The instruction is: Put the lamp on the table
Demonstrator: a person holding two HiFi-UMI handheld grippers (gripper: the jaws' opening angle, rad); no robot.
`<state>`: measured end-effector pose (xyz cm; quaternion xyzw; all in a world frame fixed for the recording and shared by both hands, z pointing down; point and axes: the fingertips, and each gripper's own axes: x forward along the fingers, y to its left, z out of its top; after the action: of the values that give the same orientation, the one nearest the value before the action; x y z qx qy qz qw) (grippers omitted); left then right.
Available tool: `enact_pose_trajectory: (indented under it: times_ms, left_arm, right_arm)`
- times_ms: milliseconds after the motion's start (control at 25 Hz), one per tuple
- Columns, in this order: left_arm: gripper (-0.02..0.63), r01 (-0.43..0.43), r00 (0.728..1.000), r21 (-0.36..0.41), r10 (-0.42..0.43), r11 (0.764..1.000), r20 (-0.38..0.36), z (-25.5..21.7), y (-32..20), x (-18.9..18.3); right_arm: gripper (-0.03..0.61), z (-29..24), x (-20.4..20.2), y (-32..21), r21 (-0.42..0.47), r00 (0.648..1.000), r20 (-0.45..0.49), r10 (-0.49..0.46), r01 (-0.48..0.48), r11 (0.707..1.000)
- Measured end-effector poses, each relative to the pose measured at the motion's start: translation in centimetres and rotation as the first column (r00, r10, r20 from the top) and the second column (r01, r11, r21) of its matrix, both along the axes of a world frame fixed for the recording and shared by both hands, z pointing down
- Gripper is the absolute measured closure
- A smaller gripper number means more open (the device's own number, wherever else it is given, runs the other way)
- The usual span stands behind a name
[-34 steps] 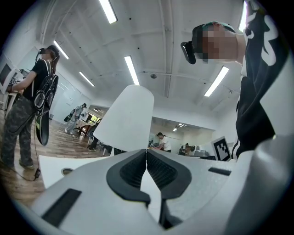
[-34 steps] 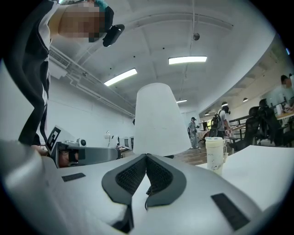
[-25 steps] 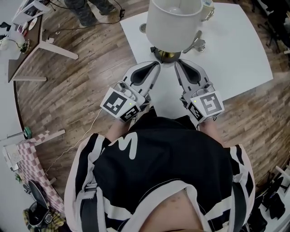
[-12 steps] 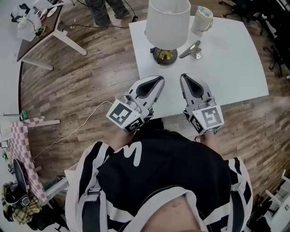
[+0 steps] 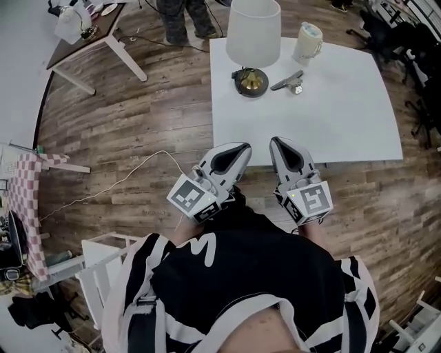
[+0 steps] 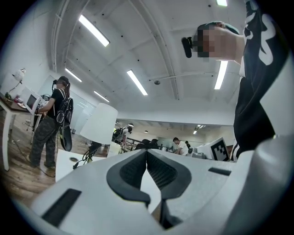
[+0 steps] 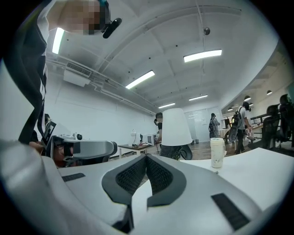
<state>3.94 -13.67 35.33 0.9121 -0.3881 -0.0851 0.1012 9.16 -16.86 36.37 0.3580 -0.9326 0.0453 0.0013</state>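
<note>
**A:** Where's the lamp?

**B:** The lamp (image 5: 253,43) stands upright on the table (image 5: 331,110), near the far left corner. It has a white shade over a brass-coloured base, and nothing is holding it.

**A:** Any containers?

**B:** Just one. A cup (image 5: 307,41) stands to the right of the lamp, near it but not touching. It's pale with a greenish top. I can't tell whether that top is a lid, or what's inside. A small metal tool (image 5: 289,81) lies flat on the table just in front of the cup.

**A:** And the grippers?

**B:** The left gripper (image 6: 146,151) has its jaws pressed together at the tips, with nothing between them. The right gripper (image 7: 146,157) is the same, pads meeting and empty. They sit side by side at the table's near edge, pointing toward the lamp and well apart from it.

**A:** Anything else around?

**B:** A person (image 5: 180,17) stands on the wood floor beyond the table's far left corner. A thin cable (image 5: 117,187) trails across the floor on the left. A desk (image 5: 93,43) with clutter on it stands at the upper left.
</note>
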Motion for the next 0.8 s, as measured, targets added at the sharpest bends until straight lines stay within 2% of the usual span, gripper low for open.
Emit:
enact_pose_trajectory:
  times_ms: [320, 480, 640, 800]
  left_arm:
    - [0.607, 0.026, 0.999, -0.009, -0.026, 1.0, -0.033, -0.5, 3.5, 0.7]
    - [0.606, 0.03, 0.999, -0.014, -0.03, 0.999, -0.037, -1.1, 4.3, 1.0]
    - [0.606, 0.06, 0.995, -0.032, -0.062, 0.998, -0.084, -1.4, 5.5, 1.6]
    - [0.606, 0.072, 0.995, -0.031, -0.074, 0.997, -0.072, -1.0, 6.2, 0.9]
  right_arm:
    - [0.559, -1.6, 0.6, 2.7, 0.022, 1.0, 0.017, -0.004, 0.003, 1.0]
    - [0.558, -2.0, 0.7, 3.5, 0.011, 1.0, 0.019, -0.015, 0.015, 1.0]
    - [0.558, -1.6, 1.1, 4.0, -0.012, 0.999, 0.026, -0.031, 0.031, 0.999]
    - [0.558, -0.6, 0.7, 4.4, -0.025, 0.998, 0.038, -0.049, 0.05, 0.998]
